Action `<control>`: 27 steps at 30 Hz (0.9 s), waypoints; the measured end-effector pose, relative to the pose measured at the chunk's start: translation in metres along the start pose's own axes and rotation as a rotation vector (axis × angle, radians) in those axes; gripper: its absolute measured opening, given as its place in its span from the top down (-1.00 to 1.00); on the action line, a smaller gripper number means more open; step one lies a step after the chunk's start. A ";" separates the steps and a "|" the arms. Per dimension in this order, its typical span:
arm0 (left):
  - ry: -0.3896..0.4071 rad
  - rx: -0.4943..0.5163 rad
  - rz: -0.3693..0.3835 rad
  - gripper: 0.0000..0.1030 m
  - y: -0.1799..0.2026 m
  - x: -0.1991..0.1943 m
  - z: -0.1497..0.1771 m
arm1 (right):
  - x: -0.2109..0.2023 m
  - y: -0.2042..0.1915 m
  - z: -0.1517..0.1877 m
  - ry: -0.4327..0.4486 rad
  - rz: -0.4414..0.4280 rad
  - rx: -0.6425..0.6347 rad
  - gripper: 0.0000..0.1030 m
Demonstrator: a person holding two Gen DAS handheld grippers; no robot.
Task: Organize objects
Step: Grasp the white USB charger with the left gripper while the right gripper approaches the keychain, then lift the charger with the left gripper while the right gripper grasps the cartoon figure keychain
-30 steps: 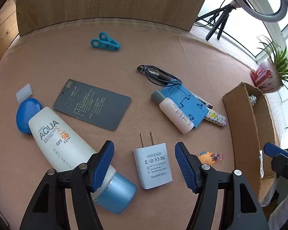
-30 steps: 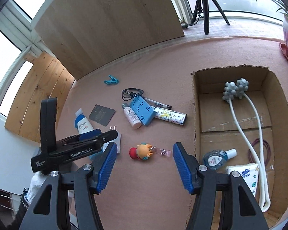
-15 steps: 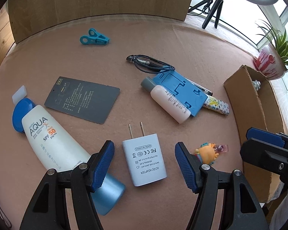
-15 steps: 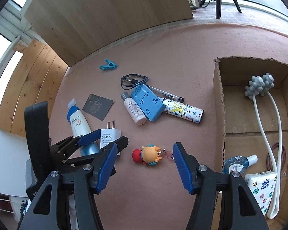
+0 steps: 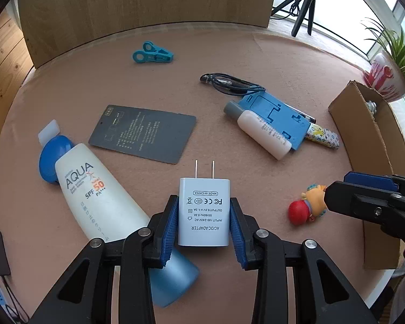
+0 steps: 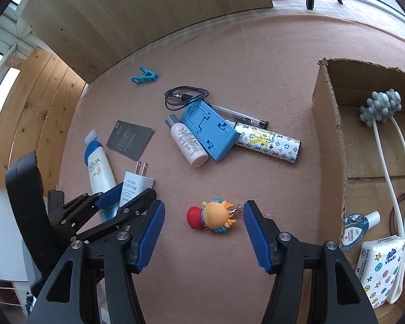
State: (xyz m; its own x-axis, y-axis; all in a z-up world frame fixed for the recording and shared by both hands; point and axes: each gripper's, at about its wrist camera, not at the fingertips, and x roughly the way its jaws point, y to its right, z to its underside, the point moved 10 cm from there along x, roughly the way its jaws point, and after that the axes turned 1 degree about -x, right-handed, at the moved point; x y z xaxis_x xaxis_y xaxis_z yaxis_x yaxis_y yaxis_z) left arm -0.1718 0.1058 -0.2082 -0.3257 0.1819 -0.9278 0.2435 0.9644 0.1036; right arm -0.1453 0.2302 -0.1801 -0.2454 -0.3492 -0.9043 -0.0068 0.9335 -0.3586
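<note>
L gripper (image 5: 203,225) is closed on the white charger (image 5: 203,213), blue pads pressing both its sides, prongs pointing away toward the far edge of the tabletop (image 5: 243,54). The sunscreen tube (image 5: 100,208) lies just left of it, light-blue end under the L finger, blue cap toward the left edge. R wrist view shows the same grip from the side: charger (image 6: 133,187) pinched between the pads, lower end hidden by the fingers.

R gripper (image 6: 203,233) is wide open w/ nothing in it, the toy figure (image 6: 212,216) lying between and just beyond its fingertips. L view only catches a black finger of it at the right, covering part of the toy (image 5: 307,205).

Only the R view looks into the cardboard box (image 6: 329,140) at the right edge: sanitizer bottle (image 6: 357,229), tissue pack (image 6: 379,267), a white long-handled massager (image 6: 383,106). L view shows just the box's outer wall (image 5: 364,137).

Mid tabletop: dark card (image 5: 143,133), small white bottle (image 5: 259,129) touching the blue phone stand (image 5: 278,118), patterned tube (image 5: 322,140) and pen partly under the stand. Farther: black cable (image 5: 229,83), then the blue clip (image 5: 152,54) near the far edge.

Vs 0.5 s ago: L jaws were apart w/ the charger loose between them; now shut on it. R gripper is closer to the toy, same opening.
</note>
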 end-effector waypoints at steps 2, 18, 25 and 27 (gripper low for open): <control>0.001 0.000 -0.004 0.25 -0.006 -0.003 0.005 | 0.005 0.000 0.002 -0.009 0.019 -0.005 -0.10; 0.011 -0.012 0.027 -0.06 -0.025 -0.012 0.024 | 0.030 -0.004 0.016 -0.009 0.202 -0.148 -0.10; 0.026 -0.008 -0.007 -0.02 -0.022 -0.008 0.019 | 0.029 -0.004 0.023 0.012 0.228 -0.185 0.13; 0.034 -0.008 -0.026 0.15 -0.025 -0.008 0.018 | 0.028 -0.004 0.025 0.015 0.219 -0.177 0.13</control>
State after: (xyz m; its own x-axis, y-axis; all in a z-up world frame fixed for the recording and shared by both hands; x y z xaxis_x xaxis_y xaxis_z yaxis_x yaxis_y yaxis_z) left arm -0.1590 0.0768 -0.2102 -0.3631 0.1630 -0.9174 0.2274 0.9703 0.0824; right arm -0.1280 0.2152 -0.2094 -0.2737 -0.1371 -0.9520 -0.1207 0.9869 -0.1074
